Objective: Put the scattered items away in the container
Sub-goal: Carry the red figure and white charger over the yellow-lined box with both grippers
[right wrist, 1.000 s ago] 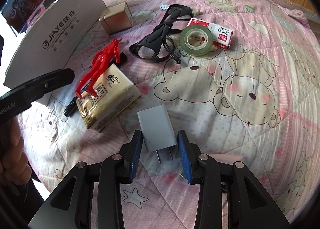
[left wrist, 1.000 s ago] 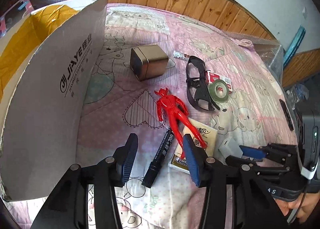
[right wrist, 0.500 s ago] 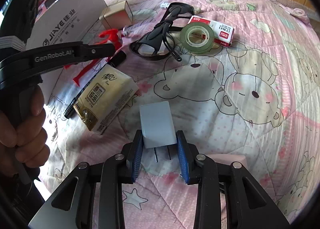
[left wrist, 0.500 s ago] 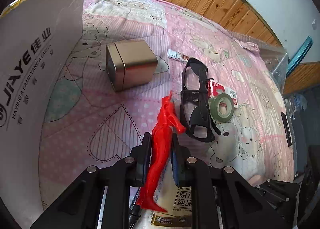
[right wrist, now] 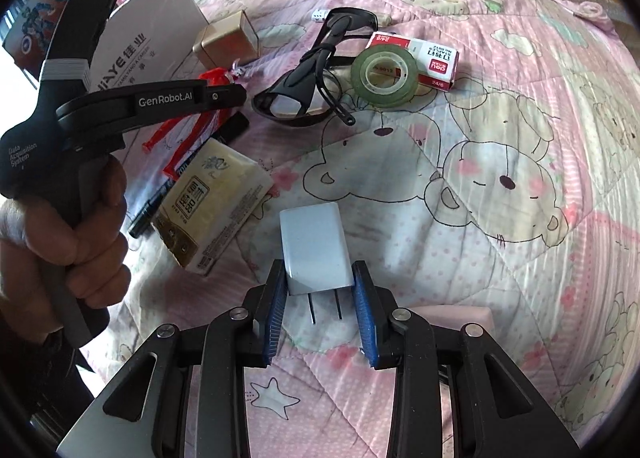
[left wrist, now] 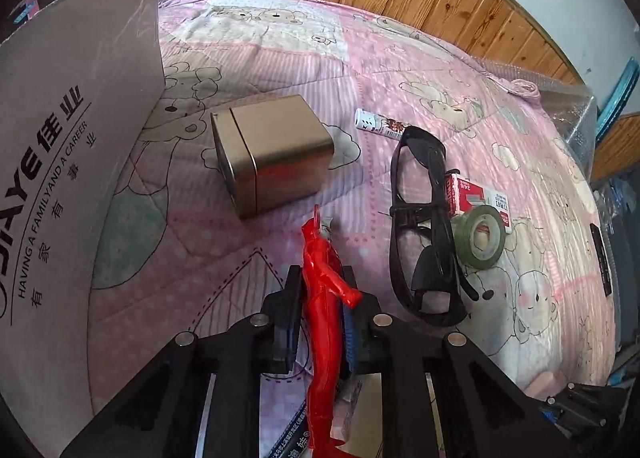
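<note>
Left tool (left wrist: 320,310) clamped on red figure (left wrist: 326,298), right tool (right wrist: 320,294) closed around white charger (right wrist: 314,250); glasses (left wrist: 424,226), tape (left wrist: 480,236), tin (left wrist: 272,154) remain on bed (left wrist: 280,38).

Box flap (left wrist: 72,162): standing left of the tin (left wrist: 272,154).
Glasses (left wrist: 424,226): lying right of the tin, tape roll (left wrist: 480,236) touching their right side.
Tape roll: resting partly on the staple box (left wrist: 480,194).
</note>
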The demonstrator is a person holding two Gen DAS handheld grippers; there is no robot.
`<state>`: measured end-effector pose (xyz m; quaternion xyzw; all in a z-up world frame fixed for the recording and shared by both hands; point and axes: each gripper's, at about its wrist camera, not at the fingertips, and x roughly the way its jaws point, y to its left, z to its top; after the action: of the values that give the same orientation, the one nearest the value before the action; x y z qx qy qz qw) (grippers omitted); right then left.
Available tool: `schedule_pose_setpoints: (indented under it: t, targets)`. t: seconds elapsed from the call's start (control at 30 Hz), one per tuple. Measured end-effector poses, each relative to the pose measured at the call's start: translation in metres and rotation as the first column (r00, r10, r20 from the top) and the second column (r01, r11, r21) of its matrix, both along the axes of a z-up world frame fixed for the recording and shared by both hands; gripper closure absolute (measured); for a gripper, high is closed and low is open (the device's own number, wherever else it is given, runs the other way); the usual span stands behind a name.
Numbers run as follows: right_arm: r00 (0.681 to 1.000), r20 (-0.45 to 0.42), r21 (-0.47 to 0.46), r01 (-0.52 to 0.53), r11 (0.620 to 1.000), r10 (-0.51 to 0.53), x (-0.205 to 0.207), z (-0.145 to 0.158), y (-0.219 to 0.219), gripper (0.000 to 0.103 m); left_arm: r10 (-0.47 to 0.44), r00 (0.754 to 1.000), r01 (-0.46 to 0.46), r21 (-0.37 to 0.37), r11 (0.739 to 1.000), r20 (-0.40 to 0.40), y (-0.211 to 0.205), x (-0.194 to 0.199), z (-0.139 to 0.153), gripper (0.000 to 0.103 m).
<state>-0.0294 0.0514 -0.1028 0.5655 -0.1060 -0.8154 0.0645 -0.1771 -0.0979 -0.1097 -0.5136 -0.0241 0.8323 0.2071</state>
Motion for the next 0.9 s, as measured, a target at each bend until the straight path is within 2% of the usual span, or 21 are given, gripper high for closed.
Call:
schedule_pose_setpoints:
  t: [0.13,0.2,0.27,0.43,0.53,0.9]
  targets:
    - [0.999,-0.034,-0.057,0.022,0.998,-0.024,0.001,0.008,0.006,0.069,0.010,0.999,-0.010,0.021,1.000,-0.032,-0.009,0.007,0.018,0.085]
    - [0.999,-0.038,-0.060,0.026,0.998,-0.029,0.014,0.012,0.000,0.069,0.026,0.998,-0.025,0.023,0.999,-0.051,-0.015,0.011,0.029,0.085]
    - [0.998,-0.047,-0.054,0.027,0.998,-0.029,0.021,0.016,-0.006,0.069,0.031,0.996,-0.031,0.002,1.000,-0.087,-0.020,0.019,0.041,0.085]
    - [0.996,-0.085,-0.036,0.026,0.999,-0.029,-0.008,0.013,0.004,0.069,0.023,0.988,-0.031,-0.047,0.998,-0.150,-0.026,0.041,0.065,0.085]
    - [0.994,-0.107,-0.025,0.020,0.999,-0.023,-0.003,0.024,0.001,0.069,0.020,0.984,-0.031,-0.059,0.998,-0.179,-0.032,0.058,0.079,0.085]
    - [0.986,-0.167,-0.025,-0.012,1.000,0.007,0.012,0.050,-0.018,0.069,0.010,0.973,-0.015,-0.021,1.000,-0.229,-0.052,0.109,0.118,0.085]
